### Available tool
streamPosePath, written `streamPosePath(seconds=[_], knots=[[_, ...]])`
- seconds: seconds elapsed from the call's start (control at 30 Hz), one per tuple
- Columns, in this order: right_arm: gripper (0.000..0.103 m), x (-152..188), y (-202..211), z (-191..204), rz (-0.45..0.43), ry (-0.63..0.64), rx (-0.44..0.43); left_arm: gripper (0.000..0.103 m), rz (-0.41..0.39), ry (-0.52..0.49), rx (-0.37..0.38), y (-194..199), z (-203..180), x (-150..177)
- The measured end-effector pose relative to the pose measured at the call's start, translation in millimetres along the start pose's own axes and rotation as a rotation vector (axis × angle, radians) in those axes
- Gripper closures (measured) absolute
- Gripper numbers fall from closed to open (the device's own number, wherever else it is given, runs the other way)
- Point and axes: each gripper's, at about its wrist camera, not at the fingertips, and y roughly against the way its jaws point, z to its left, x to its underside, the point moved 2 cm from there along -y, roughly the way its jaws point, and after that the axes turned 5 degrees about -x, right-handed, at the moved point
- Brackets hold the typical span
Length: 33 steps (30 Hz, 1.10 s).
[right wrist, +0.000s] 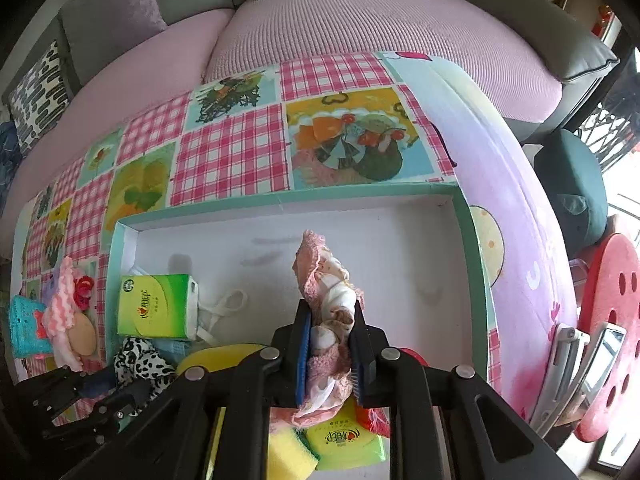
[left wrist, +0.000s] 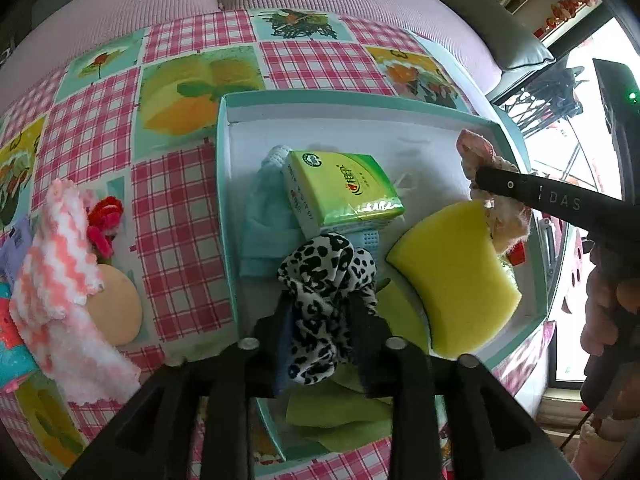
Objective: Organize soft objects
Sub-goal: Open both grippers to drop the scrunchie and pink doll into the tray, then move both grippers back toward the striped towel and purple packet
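A teal-rimmed white box lies on the patchwork tablecloth. My left gripper is shut on a leopard-print cloth over the box's near-left part; the cloth also shows in the right wrist view. My right gripper is shut on a pink and white cloth above the box's middle; the left wrist view shows it at the box's right side. In the box lie a green tissue pack, a light blue cloth and a yellow sponge.
Left of the box lie a pink-and-white fuzzy cloth, a red knitted flower and a beige round puff. A green cloth lies at the box's near edge. A pink sofa is behind. A red stool stands right.
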Motion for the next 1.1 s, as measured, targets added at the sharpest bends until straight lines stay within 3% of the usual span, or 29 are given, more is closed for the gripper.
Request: streamPosePath(seconds=[0.17, 0.27, 0.57, 0.63, 0.73, 0.9, 1.1], knots=[[0.071, -2.5, 12.6, 4.2, -0.008, 0.009, -0.003, 0.055, -0.018, 0.003, -0.002, 18.8, 3.2, 3.5], [0.048, -2.8, 22.9, 7.2, -0.027, 0.012, 0.008, 0.050, -0.033, 0.003, 0.001, 32.4, 4.0, 4.9], [0.046, 5.2, 52.4, 16.7, -0.053, 0.032, 0.017, 0.044, -0.082, 0.036, -0.037, 68.3, 14.5, 11.1], [0.041, 9.4, 57.0, 19.3, -0.054, 0.036, 0.020, 0.042, -0.093, 0.053, -0.049, 72.0, 18.2, 11.4], [0.035, 17.4, 61.4, 24.5, -0.046, 0.046, 0.023, 0.025, -0.118, 0.092, -0.100, 78.9, 28.3, 14.4], [0.000, 30.8, 69.6, 33.8, -0.055, 0.063, 0.023, 0.008, -0.177, 0.144, -0.179, 94.7, 48.6, 21.7], [0.000, 42.2, 82.0, 45.5, -0.074, 0.080, 0.020, 0.008, -0.210, 0.196, -0.206, 116.6, 70.0, 33.4]])
